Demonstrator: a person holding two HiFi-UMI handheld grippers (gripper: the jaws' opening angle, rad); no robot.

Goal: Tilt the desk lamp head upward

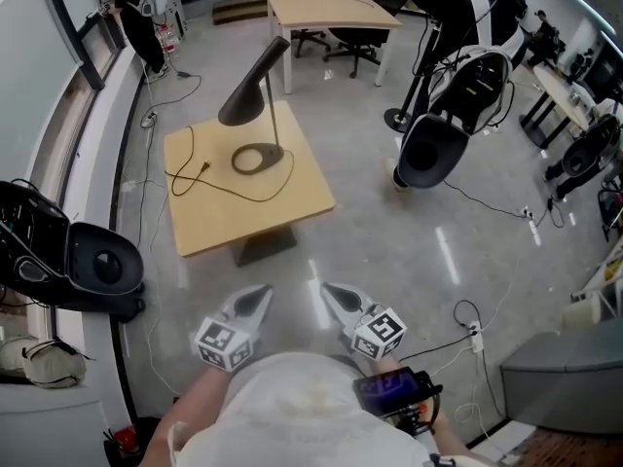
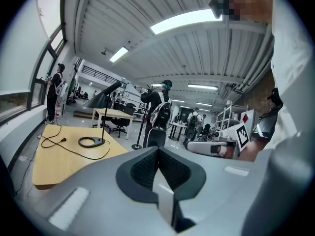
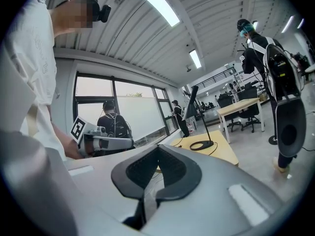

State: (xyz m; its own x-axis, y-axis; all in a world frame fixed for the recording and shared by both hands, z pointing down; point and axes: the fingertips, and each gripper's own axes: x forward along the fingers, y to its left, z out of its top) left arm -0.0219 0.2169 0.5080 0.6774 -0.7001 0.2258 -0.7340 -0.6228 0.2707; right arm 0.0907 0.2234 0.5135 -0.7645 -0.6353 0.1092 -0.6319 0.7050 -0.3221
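Two grippers are hanging in front of me over bare floor, well apart from the work. The left gripper (image 1: 257, 298) is showing its fingers (image 2: 141, 170) clenched together on nothing. The right gripper (image 1: 335, 296) is reading the same in its own view: closed, empty.

I am seeing the lamp (image 1: 255, 95) standing on the small wooden desk (image 1: 219, 224) ahead, its ring base (image 1: 255, 159) sitting toward the far side of the top. The shade (image 1: 249, 88) is sloping downward on the thin upright stem. The cord (image 1: 216, 185) is trailing loose across the desk, with its plug lying on the surface.

Judging the task as not yet begun: the approach is to come.

Risks I am noting:
- Closed fingers arriving at the shade can only nudge it; they need opening first.
- The open ring base looks light, so a lift on the shade alone could tip the lamp or slide it.
- One gripper should be steadying the stem or base.
- The loose cord could snag a gripper coming in low and drag the lamp.
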